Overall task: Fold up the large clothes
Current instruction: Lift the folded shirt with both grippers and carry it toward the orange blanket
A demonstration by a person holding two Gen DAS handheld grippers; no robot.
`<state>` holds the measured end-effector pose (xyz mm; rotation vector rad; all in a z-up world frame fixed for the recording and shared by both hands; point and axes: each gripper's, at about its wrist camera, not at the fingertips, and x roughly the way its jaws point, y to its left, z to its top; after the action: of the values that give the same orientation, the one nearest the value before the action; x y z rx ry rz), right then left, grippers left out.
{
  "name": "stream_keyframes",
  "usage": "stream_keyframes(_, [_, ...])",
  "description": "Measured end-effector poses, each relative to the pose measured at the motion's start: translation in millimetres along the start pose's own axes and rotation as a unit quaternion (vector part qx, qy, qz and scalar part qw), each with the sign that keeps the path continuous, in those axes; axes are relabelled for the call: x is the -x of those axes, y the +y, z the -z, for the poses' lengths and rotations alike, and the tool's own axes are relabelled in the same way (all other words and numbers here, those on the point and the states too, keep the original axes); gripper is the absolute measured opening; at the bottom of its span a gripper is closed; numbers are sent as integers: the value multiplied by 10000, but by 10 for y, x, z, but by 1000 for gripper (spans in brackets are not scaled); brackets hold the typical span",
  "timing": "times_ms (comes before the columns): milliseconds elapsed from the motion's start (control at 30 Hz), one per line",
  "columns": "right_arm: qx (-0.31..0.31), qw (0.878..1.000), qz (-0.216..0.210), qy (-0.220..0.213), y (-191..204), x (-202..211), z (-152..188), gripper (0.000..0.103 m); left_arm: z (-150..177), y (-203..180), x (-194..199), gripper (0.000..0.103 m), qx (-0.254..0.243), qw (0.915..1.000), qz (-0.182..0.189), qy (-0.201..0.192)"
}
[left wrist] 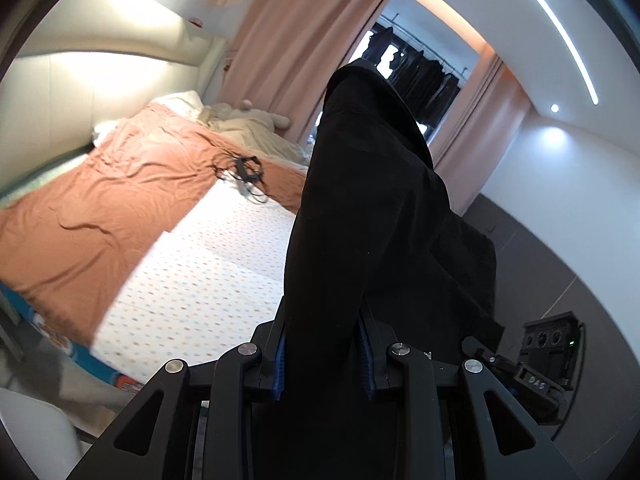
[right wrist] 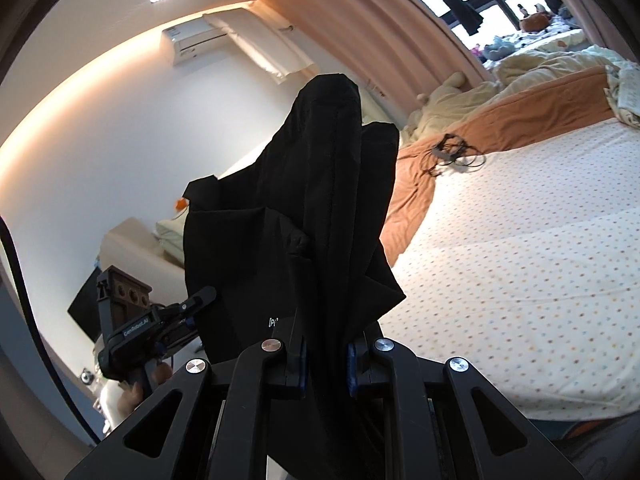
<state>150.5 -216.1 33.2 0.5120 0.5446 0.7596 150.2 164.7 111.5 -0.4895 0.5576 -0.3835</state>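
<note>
A large black garment (left wrist: 368,216) hangs in the air beside the bed. My left gripper (left wrist: 322,364) is shut on a bunched edge of it, and the cloth fills the middle of the left wrist view. My right gripper (right wrist: 324,364) is shut on another part of the same black garment (right wrist: 316,200), which drapes forward over its fingers. The left gripper also shows in the right wrist view (right wrist: 160,328) at lower left, holding the cloth's far side. The right gripper shows in the left wrist view (left wrist: 532,368) at lower right.
The bed has a white dotted sheet (right wrist: 520,248) and an orange blanket (left wrist: 104,208). A black cable bundle (left wrist: 246,172) lies on the bed. Cream bedding and a plush toy (left wrist: 256,120) lie near pink curtains (left wrist: 304,40). Dark floor tiles (left wrist: 532,264) are on the right.
</note>
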Motion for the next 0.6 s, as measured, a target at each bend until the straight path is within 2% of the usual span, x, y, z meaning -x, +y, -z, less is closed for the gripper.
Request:
stream_keyframes(67, [41, 9999, -80, 92, 111, -178, 40, 16, -90, 171, 83, 30, 90, 10000, 7, -9])
stream_keyframes(333, [165, 9982, -426, 394, 477, -843, 142, 16, -321, 709, 413, 30, 198, 9988, -414, -173])
stream_keyframes(600, [403, 9943, -700, 693, 808, -1601, 101, 16, -540, 1247, 680, 30, 368, 9961, -724, -349])
